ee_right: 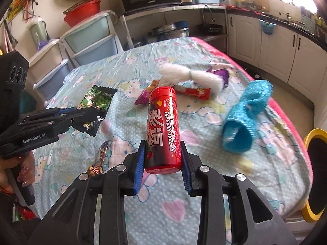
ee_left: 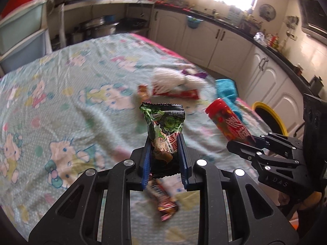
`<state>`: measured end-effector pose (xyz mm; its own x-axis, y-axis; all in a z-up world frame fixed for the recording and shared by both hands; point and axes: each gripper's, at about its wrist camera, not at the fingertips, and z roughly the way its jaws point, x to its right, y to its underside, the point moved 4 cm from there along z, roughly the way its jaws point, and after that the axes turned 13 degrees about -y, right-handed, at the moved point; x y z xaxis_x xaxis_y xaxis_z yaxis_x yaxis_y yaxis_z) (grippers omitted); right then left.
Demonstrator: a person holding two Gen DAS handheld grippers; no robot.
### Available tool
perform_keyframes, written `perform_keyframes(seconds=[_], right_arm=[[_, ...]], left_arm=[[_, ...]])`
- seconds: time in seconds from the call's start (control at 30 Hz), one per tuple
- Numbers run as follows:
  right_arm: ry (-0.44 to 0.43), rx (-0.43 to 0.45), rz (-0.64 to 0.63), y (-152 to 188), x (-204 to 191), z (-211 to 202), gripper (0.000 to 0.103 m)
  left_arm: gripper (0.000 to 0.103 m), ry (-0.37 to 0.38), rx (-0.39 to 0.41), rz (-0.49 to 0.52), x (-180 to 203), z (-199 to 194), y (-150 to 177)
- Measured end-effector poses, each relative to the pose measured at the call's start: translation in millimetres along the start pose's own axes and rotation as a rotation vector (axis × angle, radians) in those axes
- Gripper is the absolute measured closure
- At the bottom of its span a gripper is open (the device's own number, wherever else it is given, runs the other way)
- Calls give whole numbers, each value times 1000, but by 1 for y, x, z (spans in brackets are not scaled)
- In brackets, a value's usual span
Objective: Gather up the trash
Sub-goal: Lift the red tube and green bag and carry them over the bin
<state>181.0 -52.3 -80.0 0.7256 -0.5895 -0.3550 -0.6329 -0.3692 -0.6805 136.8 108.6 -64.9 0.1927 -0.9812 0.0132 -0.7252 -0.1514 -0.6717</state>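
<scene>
Clamping a green snack packet (ee_left: 162, 126) between its blue pads, the left gripper (ee_left: 164, 153) holds it clear above the patterned bedsheet (ee_left: 61, 106), the packet's crimped top edge sticking up past the fingertips; the right gripper (ee_right: 163, 155) is closed on the lower end of a red cylindrical candy tube (ee_right: 163, 130), which stands tilted up and away from the tool with its cap pointing toward the far side of the bed. Directly beneath the left gripper, between its arms, a brown and red wrapper (ee_left: 163, 202) lies flat on the sheet, blurred. Ahead of both tools and well apart from them sit a long red wrapper (ee_right: 194, 91), a small pinkish wrapper (ee_right: 146, 96) beside it, a white fluffy item (ee_right: 190, 75) and a purple piece (ee_right: 220, 73) whose nature I cannot tell. To the right of the right gripper a blue knitted sleeve-like thing (ee_right: 243, 122) lies on its side, its open mouth facing the tool. Further right, beyond the bed's pink edge, a yellow-rimmed bin (ee_right: 314, 173) stands on the floor, its dark opening uncovered. Nothing lies between the held tube and that bin except the blue knit. A hand (ee_right: 22, 169) grips the left tool's handle at the lower left of the right wrist view
</scene>
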Motion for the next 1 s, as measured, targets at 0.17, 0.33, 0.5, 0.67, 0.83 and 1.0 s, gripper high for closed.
perform_keyframes(seconds=[0.17, 0.33, 0.5, 0.67, 0.83, 1.0], right_arm=[[21, 39, 13, -3, 11, -23, 73], [44, 81, 30, -6, 23, -45, 73], [77, 112, 37, -11, 38, -64, 73], [108, 145, 49, -13, 50, -83, 73], [140, 178, 66, -12, 63, -103, 73], [179, 215, 92, -12, 80, -126, 73]], left_arm=[[86, 29, 29, 25, 23, -5, -14], [86, 55, 47, 50, 44, -7, -27], [87, 86, 66, 71, 65, -7, -39], [87, 116, 80, 94, 87, -7, -50], [87, 144, 96, 122, 109, -7, -61], [87, 181, 109, 152, 137, -6, -72]])
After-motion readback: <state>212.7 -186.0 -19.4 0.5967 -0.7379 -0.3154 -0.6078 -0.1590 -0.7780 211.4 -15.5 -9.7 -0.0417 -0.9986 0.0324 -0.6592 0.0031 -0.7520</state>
